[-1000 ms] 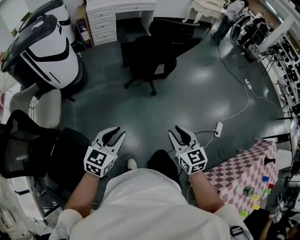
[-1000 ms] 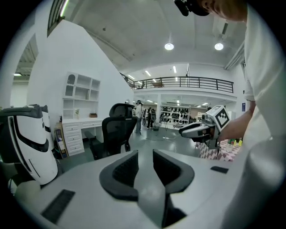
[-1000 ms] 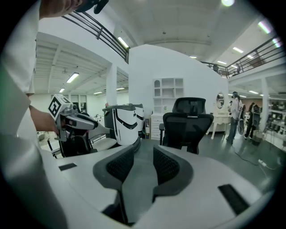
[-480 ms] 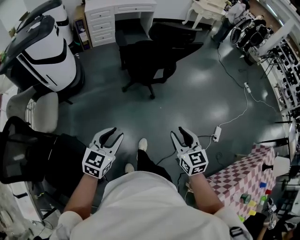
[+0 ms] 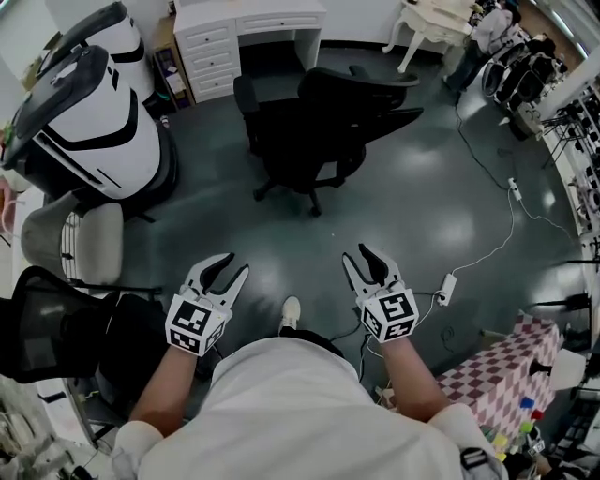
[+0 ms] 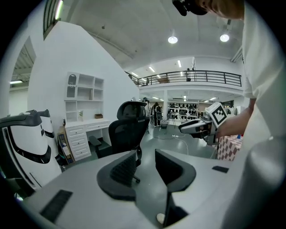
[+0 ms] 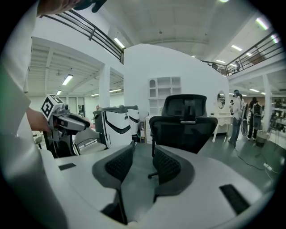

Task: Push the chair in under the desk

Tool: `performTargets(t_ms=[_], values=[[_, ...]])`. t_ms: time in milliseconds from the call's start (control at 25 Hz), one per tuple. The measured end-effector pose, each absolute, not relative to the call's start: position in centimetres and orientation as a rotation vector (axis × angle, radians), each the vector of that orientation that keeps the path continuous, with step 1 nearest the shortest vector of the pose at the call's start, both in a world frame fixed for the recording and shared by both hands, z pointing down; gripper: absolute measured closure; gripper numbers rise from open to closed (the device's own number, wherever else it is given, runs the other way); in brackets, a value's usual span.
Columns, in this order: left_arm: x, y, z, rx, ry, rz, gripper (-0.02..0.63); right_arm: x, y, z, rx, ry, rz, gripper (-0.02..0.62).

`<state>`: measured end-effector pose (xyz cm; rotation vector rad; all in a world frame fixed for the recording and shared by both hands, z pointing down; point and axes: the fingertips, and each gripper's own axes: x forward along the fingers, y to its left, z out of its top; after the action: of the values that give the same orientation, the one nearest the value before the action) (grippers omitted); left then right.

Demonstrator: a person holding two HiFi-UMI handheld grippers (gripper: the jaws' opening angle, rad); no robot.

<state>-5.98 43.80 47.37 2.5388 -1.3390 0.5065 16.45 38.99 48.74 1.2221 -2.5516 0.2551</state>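
A black office chair [image 5: 319, 122] stands on the dark floor, pulled out from the white desk with drawers [image 5: 248, 19] at the far wall, with its back toward me. My left gripper [image 5: 228, 265] and right gripper [image 5: 357, 255] are held side by side in front of the person's body, well short of the chair. Both are open with nothing between the jaws. The left gripper view shows its gripper [image 6: 145, 156] aimed toward the chair [image 6: 127, 129] and the desk [image 6: 85, 129]. In the right gripper view, that gripper [image 7: 143, 154] faces the chair's backrest [image 7: 183, 125].
A large white-and-black machine [image 5: 94, 112] stands at the left, with a beige chair [image 5: 80, 244] and a black mesh chair [image 5: 56, 319] nearer me. A cable with a power strip [image 5: 448, 286] lies on the floor at the right, beside a checkered table [image 5: 506, 366].
The person has stepped forward, so the chair and desk are closer in the head view. Both grippers keep their place in front of the body, jaws a little wider.
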Motion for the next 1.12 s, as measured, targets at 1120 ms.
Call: performTargets(t_ms=[1120], values=[[-6.0,23.0,47.7,2.684,-1.146,0.528,0.468,19.3,20.4,48.8,1.501,-2.418,0.297,0.428]])
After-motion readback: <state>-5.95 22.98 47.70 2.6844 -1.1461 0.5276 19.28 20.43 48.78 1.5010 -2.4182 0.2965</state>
